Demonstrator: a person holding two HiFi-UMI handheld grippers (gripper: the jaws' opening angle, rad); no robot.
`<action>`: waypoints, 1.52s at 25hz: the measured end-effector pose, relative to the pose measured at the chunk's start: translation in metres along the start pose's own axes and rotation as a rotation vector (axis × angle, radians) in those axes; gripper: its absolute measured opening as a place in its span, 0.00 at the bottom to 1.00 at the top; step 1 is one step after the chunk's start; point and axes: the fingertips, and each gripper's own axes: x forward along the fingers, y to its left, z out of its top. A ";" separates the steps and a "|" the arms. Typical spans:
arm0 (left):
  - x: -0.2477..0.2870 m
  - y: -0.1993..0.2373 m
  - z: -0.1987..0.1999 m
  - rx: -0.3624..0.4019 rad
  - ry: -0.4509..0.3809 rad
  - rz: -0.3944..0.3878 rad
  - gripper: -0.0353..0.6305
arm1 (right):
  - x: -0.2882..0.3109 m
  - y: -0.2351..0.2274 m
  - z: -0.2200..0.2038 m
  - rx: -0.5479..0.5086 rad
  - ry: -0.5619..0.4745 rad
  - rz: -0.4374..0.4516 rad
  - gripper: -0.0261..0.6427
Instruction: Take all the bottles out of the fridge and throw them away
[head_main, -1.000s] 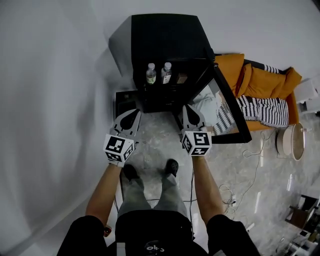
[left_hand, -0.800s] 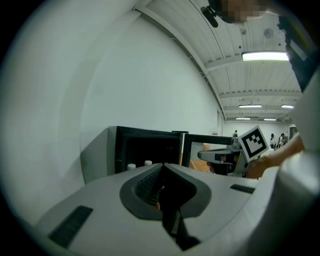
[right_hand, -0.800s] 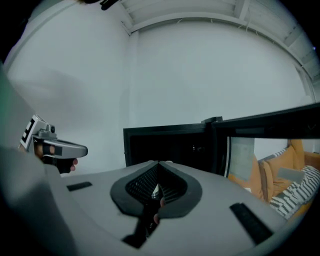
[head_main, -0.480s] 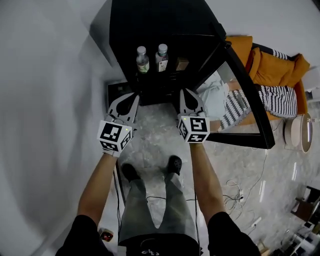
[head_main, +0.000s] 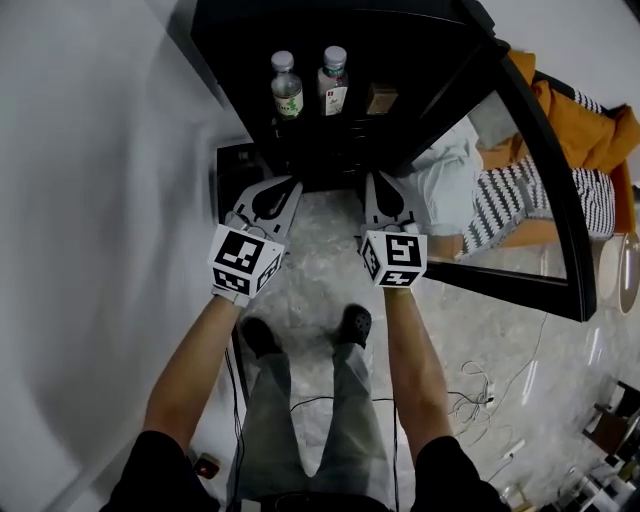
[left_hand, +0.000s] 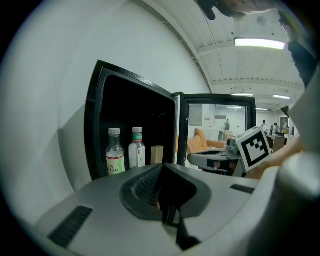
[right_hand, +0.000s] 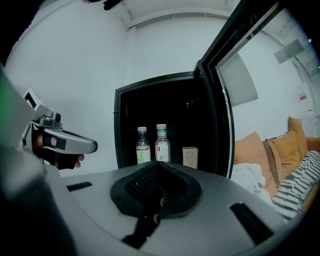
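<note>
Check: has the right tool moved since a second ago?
Yes. The right tool has dropped along the fridge front, which now looms larger; its tip remains by the opening's lower edge.

The left bottle (left_hand: 115, 157) carries a label reading "100" in green. Print on the other bottle (left_hand: 136, 152) and the small box (left_hand: 157, 154) is too small to read.

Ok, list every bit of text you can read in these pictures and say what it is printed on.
"100": on the label of the left bottle in the fridge.
Right bottle: label print too small to read.
Small box: nothing legible.
Marker cube: a square pattern, no words.
</note>
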 end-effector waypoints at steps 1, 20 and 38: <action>0.003 -0.002 -0.001 0.002 -0.004 -0.002 0.06 | -0.001 -0.002 -0.003 0.000 -0.002 -0.002 0.04; 0.048 -0.003 0.005 -0.015 -0.059 0.017 0.06 | 0.025 -0.036 -0.007 0.008 -0.052 -0.106 0.04; 0.108 0.024 0.022 0.054 -0.116 -0.001 0.06 | 0.135 -0.084 0.006 0.014 -0.075 -0.281 0.45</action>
